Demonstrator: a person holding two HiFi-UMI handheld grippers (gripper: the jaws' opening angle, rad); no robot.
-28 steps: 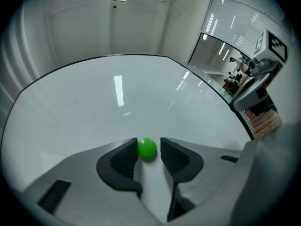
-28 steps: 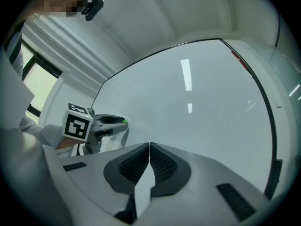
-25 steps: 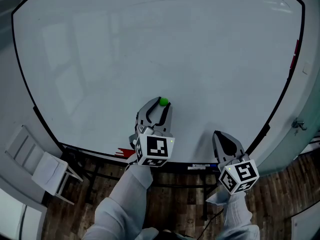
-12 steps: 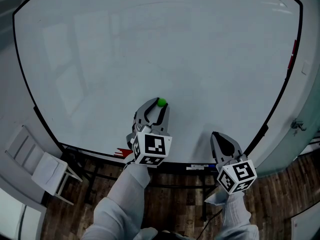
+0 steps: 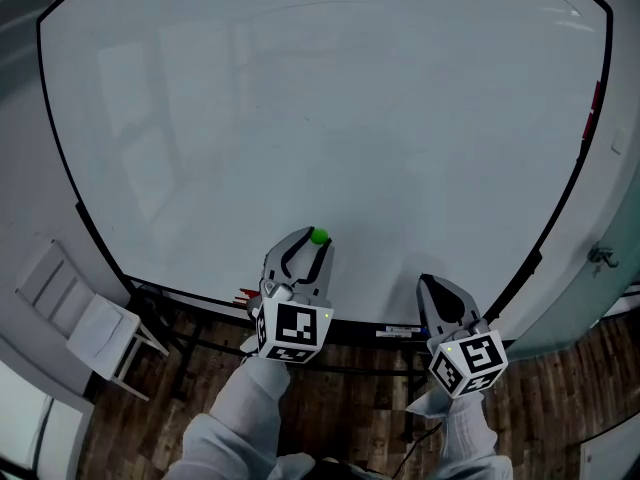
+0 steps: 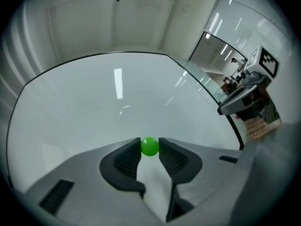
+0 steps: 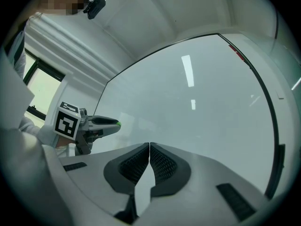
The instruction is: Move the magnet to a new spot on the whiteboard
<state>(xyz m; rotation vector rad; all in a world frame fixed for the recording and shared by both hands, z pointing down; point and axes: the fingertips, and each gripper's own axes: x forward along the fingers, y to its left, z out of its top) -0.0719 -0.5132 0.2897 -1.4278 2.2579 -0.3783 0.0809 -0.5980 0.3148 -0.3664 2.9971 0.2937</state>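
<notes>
Small round green magnet (image 5: 319,235) is sitting low and just left of centre in the head view, being pinched between the left tool's (image 6: 150,149) pads. Contact with the board is not showing clearly. White, black-edged whiteboard (image 5: 330,98) is standing upright, filling most of the frame.

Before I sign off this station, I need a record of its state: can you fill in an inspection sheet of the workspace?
Surface: whiteboard, blank, no writing seen.
Job's things: green magnet, low on the board.
Clutter: red item at the board's bottom ledge.
Grippers: left gripper has its fingers closed on the magnet; right gripper has its fingers together, empty, near the board's bottom edge.
Cables: nothing seen.
Surroundings: wooden floor; white chair at lower left.
</notes>
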